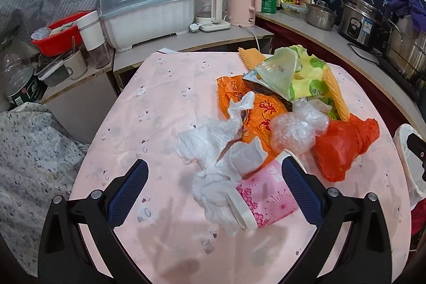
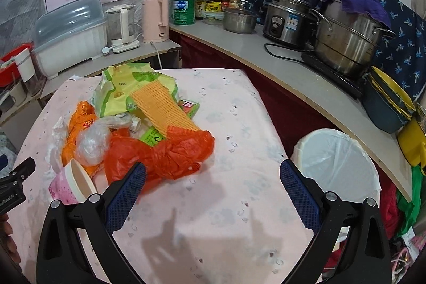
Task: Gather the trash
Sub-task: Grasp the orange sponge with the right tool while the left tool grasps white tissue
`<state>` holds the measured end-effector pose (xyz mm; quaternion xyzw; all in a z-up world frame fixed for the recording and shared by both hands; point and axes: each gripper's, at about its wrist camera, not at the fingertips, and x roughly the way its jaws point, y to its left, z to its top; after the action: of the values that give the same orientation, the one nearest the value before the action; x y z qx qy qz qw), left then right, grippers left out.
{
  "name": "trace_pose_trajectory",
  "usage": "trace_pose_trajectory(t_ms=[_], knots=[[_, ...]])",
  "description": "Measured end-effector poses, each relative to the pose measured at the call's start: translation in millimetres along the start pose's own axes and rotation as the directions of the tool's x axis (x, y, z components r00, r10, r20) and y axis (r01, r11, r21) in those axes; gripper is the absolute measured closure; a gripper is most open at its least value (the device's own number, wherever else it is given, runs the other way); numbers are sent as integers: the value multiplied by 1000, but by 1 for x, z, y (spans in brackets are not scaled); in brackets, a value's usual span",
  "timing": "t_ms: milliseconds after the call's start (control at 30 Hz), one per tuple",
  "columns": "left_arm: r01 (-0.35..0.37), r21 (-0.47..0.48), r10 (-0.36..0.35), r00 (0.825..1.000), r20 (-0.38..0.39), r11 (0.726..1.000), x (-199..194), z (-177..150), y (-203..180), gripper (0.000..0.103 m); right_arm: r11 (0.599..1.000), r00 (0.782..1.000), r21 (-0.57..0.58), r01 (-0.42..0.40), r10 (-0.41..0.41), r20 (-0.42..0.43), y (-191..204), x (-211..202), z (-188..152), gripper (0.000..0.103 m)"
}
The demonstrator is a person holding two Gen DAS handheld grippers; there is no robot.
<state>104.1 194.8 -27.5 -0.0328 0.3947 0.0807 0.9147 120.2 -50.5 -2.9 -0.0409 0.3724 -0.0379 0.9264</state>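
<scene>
The left gripper (image 1: 214, 181) is hovering low over the desk (image 1: 159, 87) with its jaws spread wide and nothing between them touching either pad, and the pink paper cup (image 1: 262, 200) is lying on its side in the lower centre of the left wrist view, its long axis running across the gap. The right gripper (image 2: 213, 184), equally released, is hanging over bare cloth, with the red plastic bag (image 2: 159, 153) near its left finger and the white-lined bin (image 2: 336, 164) at right.
</scene>
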Motion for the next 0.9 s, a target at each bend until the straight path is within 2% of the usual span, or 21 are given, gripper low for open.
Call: trace_pose_trajectory(t_ms=[233, 333, 533, 700, 733, 767, 800, 833, 867, 900], knots=[[24, -22, -24, 999, -25, 999, 35, 21, 10, 7, 998, 998, 11, -60, 61, -29, 29, 47, 31, 8], [35, -30, -36, 999, -36, 999, 50, 28, 13, 8, 996, 996, 27, -80, 82, -46, 36, 68, 42, 12], [71, -41, -74, 995, -71, 997, 79, 38, 18, 23, 995, 990, 13, -102, 103, -98, 56, 114, 53, 23], [113, -37, -117, 988, -102, 993, 96, 42, 18, 48, 993, 985, -22, -113, 109, -134, 71, 138, 55, 39], [126, -38, -129, 986, -106, 991, 98, 43, 18, 52, 993, 984, -28, -119, 114, -140, 73, 142, 54, 48], [140, -39, -144, 983, -112, 989, 99, 43, 18, 61, 992, 982, -31, -124, 118, -148, 74, 146, 54, 57], [155, -40, -158, 980, -118, 987, 101, 43, 18, 72, 991, 980, -31, -131, 125, -156, 75, 150, 54, 62], [165, -40, -168, 978, -124, 986, 102, 44, 17, 78, 990, 978, -26, -139, 133, -161, 75, 153, 53, 73], [172, -39, -175, 976, -129, 984, 103, 44, 17, 89, 989, 976, -21, -146, 141, -165, 74, 154, 53, 80], [173, -39, -177, 976, -129, 984, 103, 45, 17, 92, 989, 977, -16, -146, 141, -163, 73, 154, 53, 81]])
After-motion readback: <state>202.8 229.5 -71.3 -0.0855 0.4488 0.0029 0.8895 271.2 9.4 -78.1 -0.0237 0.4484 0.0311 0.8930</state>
